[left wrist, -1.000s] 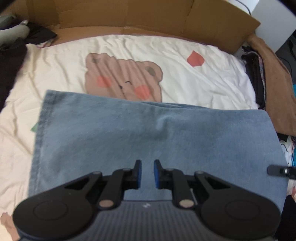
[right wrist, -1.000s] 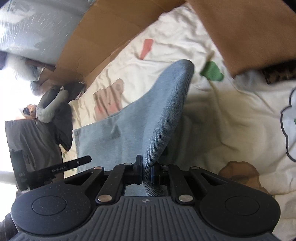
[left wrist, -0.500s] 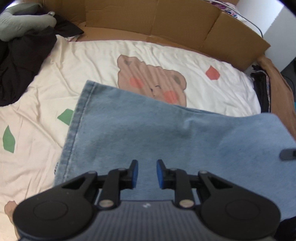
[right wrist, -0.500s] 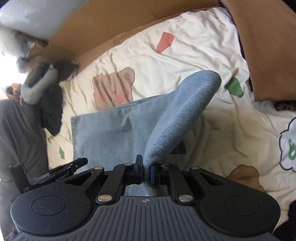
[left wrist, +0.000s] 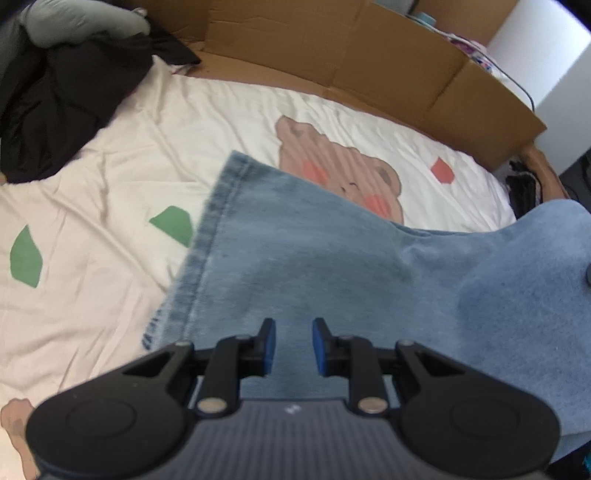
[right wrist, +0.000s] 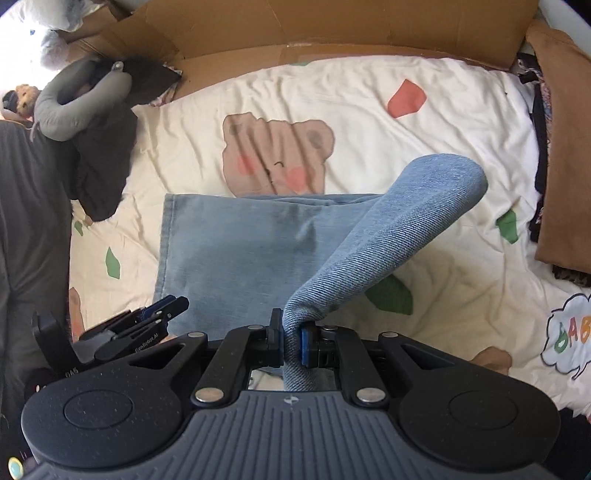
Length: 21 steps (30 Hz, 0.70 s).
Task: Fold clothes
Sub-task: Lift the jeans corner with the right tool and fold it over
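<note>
Light blue jeans lie on a cream bedsheet with a bear print. My left gripper is open and empty, hovering over the near part of the denim; it also shows in the right wrist view at the lower left. My right gripper is shut on a fold of the jeans and holds that end lifted in a rolled loop above the flat part. The hem lies to the left.
A cardboard wall runs along the far side of the bed. Dark clothes and a grey neck pillow lie at the far left. A brown garment pile sits at the right edge.
My right gripper has carried the pinched denim end up and leftward over the flat part. My left gripper has opened wider and shifted; the view has swung, showing more sheet to the left.
</note>
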{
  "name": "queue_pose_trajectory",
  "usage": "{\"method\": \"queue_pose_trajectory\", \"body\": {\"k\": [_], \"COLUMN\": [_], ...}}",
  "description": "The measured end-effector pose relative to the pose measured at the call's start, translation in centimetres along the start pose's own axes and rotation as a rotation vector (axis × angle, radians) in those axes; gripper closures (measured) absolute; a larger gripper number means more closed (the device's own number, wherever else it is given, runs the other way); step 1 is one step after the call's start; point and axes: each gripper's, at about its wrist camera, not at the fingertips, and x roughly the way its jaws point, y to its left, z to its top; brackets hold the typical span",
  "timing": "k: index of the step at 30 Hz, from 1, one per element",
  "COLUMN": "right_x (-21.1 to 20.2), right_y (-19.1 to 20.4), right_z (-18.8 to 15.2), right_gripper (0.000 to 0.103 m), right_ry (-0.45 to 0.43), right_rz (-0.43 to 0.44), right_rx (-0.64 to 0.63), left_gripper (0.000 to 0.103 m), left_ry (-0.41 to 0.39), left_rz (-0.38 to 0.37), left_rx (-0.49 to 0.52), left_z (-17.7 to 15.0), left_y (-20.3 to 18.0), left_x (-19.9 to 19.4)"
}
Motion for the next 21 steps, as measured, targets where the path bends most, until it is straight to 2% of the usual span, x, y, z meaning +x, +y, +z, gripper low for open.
{"method": "queue_pose_trajectory", "body": {"k": [8,11,16,21], "right_x": [1.6,3.0,5.2,8.0], "right_y": [6.4,9.0,12.5,14.9], "right_z": [1.5,1.9,1.8,1.6], "right_gripper": [0.096,0.095,0.095,0.096], "right_ry": [0.037,0.054,0.055,0.056], "right_rz": [-0.1,-0.14,-0.144,-0.134], "right_rx": [-0.08,-0.129,-0.169,-0.18], "left_gripper": [0.08,0.08,0.08,0.08], "left_ry": [-0.031,-0.04,-0.06,-0.072], "left_rz": [-0.028,-0.076,-0.145,-0.127], "left_rx": [-0.082,-0.163,-0.28,-0.305], "left_z": [0.2,0.2,0.3,0.4], "left_y": [3.4,4.9,7.2,8.8], "left_x": [-1.0,-1.8,-2.9,-3.4]}}
